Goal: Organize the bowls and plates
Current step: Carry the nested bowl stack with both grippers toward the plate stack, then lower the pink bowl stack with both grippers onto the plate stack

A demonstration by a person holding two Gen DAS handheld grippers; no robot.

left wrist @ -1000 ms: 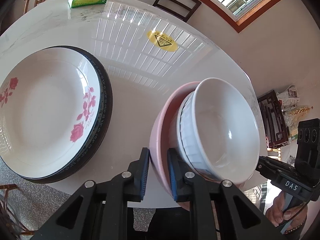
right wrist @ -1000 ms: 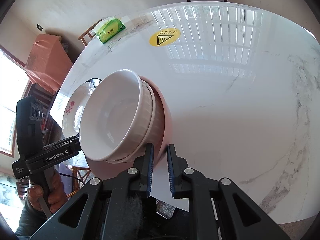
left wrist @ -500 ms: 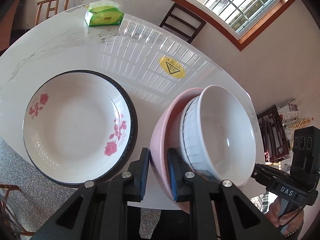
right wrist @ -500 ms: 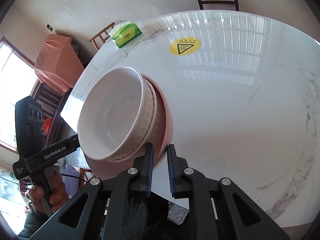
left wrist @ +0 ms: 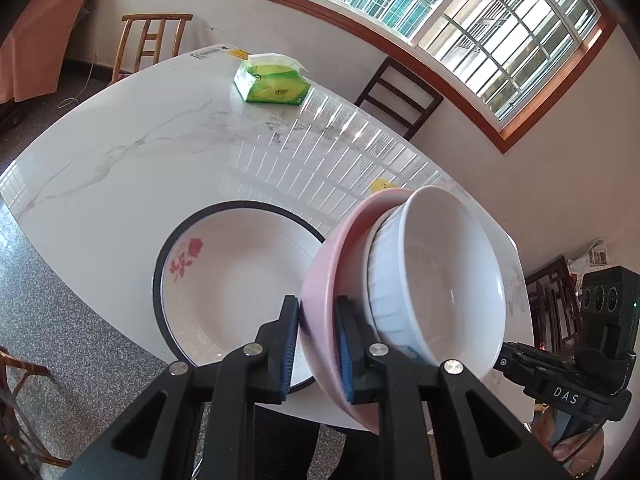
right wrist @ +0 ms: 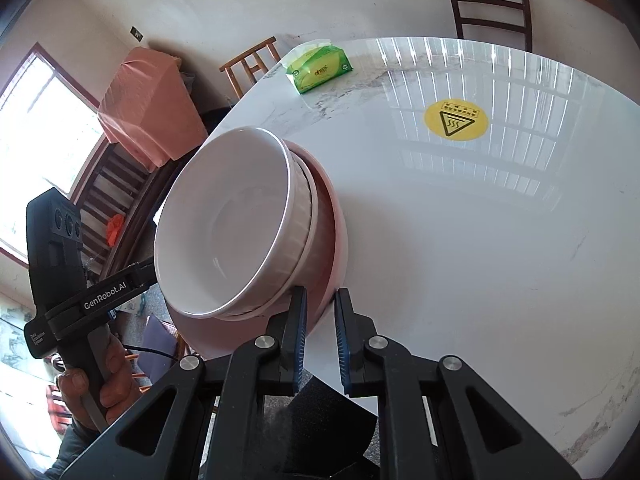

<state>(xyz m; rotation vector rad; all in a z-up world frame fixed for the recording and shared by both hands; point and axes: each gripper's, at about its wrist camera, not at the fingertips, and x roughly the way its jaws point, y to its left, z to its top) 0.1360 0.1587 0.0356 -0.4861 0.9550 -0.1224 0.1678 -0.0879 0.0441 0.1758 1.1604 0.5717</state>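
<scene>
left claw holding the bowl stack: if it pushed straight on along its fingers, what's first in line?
Likely the rose plate on the marble table, just beyond the left claw gripping the pink bowl. Depth is unclear.

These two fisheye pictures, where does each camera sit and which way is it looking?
Left wrist view: sits on the left claw, looking down along its fingers at the pink bowl it grips, the white bowl nested inside and the flowered plate; the right claw's handle and hand show at right.
Right wrist view: sits on the right claw, gripping the pink bowl's opposite rim; the left hand shows at left.
Shared: both bowls, the marble table and the green tissue pack.
</scene>
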